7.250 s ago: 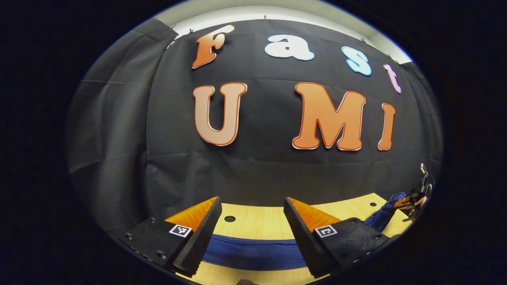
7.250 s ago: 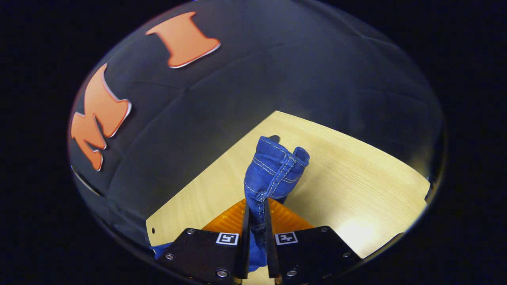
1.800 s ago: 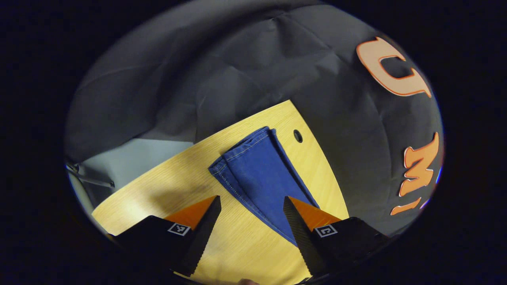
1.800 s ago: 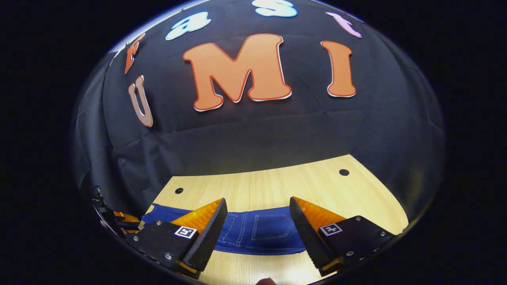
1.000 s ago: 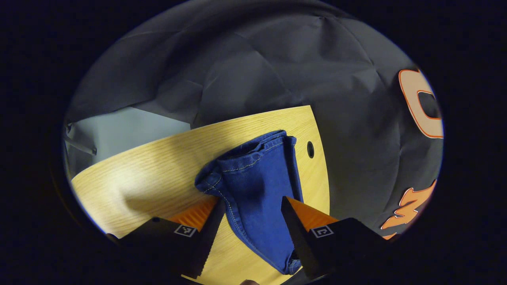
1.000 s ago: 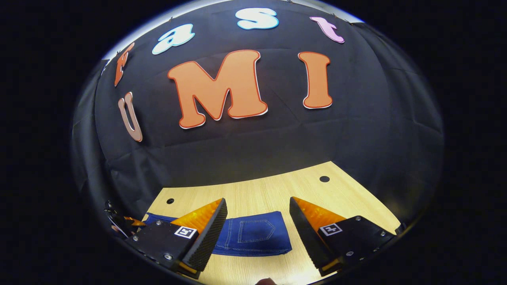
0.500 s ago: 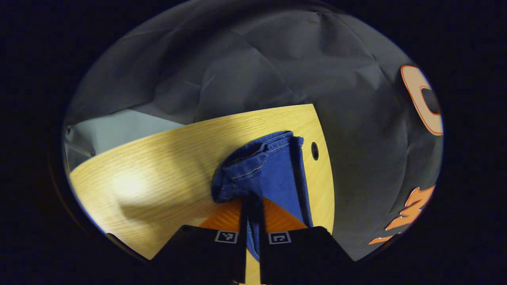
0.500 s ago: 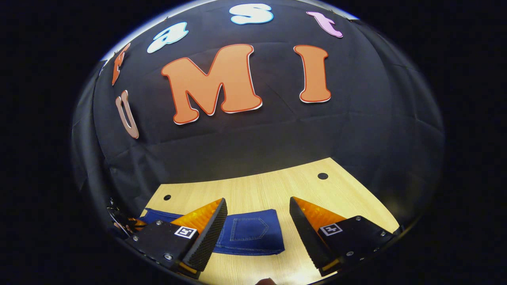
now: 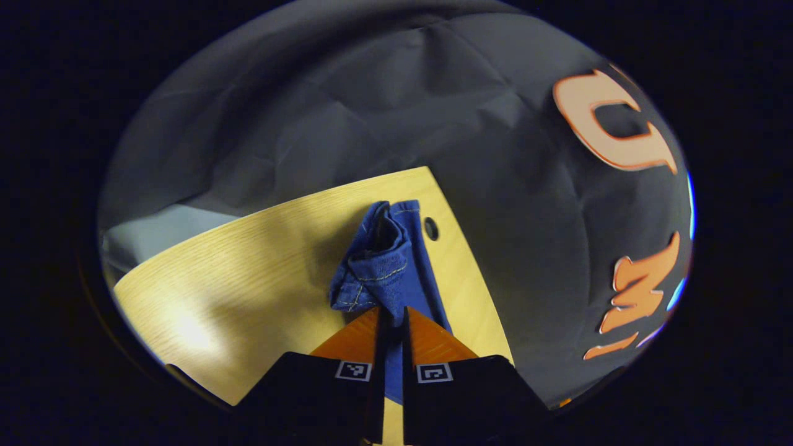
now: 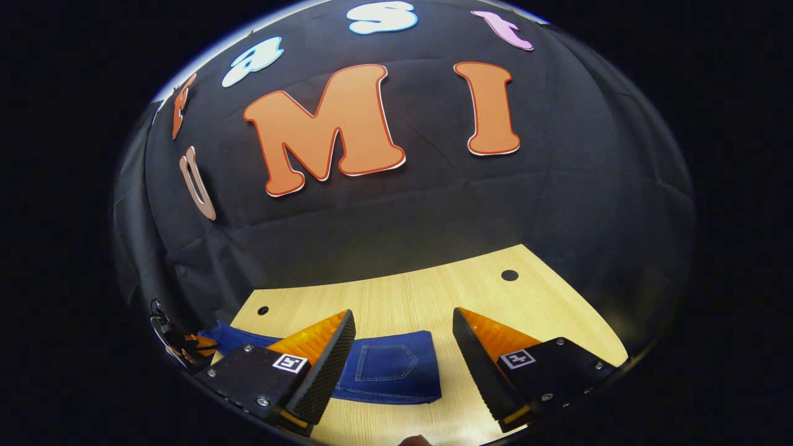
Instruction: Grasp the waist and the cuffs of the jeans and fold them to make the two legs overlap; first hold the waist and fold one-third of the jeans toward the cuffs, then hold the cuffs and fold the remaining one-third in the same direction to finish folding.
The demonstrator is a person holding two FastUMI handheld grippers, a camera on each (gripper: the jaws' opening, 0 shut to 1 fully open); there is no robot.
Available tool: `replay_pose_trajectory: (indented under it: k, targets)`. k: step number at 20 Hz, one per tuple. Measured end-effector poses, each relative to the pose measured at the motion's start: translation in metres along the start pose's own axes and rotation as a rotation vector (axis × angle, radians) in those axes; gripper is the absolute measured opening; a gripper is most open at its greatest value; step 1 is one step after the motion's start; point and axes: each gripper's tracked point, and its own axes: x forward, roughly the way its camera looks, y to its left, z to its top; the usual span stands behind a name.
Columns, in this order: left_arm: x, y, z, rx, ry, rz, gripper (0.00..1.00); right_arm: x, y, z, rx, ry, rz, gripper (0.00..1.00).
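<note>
Left gripper clamped on jeans; right gripper spread wide.

Both views are dim, lit from above. Soft glare pools on the pale wooden table toward its left edge in the left gripper view and at its near edge in the right gripper view. Fisheye bending curves the table's edges; focus stays fairly sharp.

One pair of jeans at lower centre. One tabletop, with two round holes near its far edge. Two hand-held grippers: right, left.
</note>
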Motion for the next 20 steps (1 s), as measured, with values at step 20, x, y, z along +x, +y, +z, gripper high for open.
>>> replay_pose_trajectory:
  k: [20]
  targets:
    - [-0.025, -0.252, -0.133, 0.652, -0.074, -0.248, 0.13, -0.001, -0.068, 0.016, 0.09, -0.037, 0.04, 0.97]
